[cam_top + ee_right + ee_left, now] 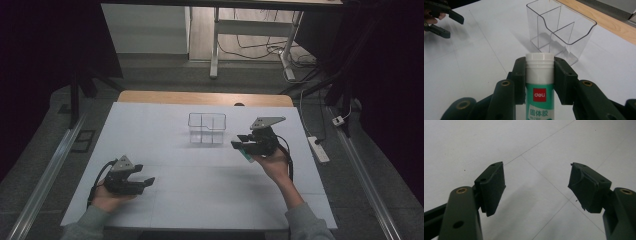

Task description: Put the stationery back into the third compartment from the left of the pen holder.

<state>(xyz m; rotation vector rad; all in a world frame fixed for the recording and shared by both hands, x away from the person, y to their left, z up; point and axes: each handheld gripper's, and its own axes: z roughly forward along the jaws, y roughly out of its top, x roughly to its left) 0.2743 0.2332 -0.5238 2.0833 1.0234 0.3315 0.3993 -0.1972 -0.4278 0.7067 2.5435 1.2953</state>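
Glue stick (539, 87), white-capped with a green label, is clamped between the jaws of the right hand-held gripper (539, 75) and is held above the table (200, 195), at about four o'clock from the clear divided organizer (207, 128). The carrying step is judged to be in hand; next, the stick must be aligned over a compartment and lowered. The left hand-held gripper (145, 175) is kept wide and empty at eight o'clock.
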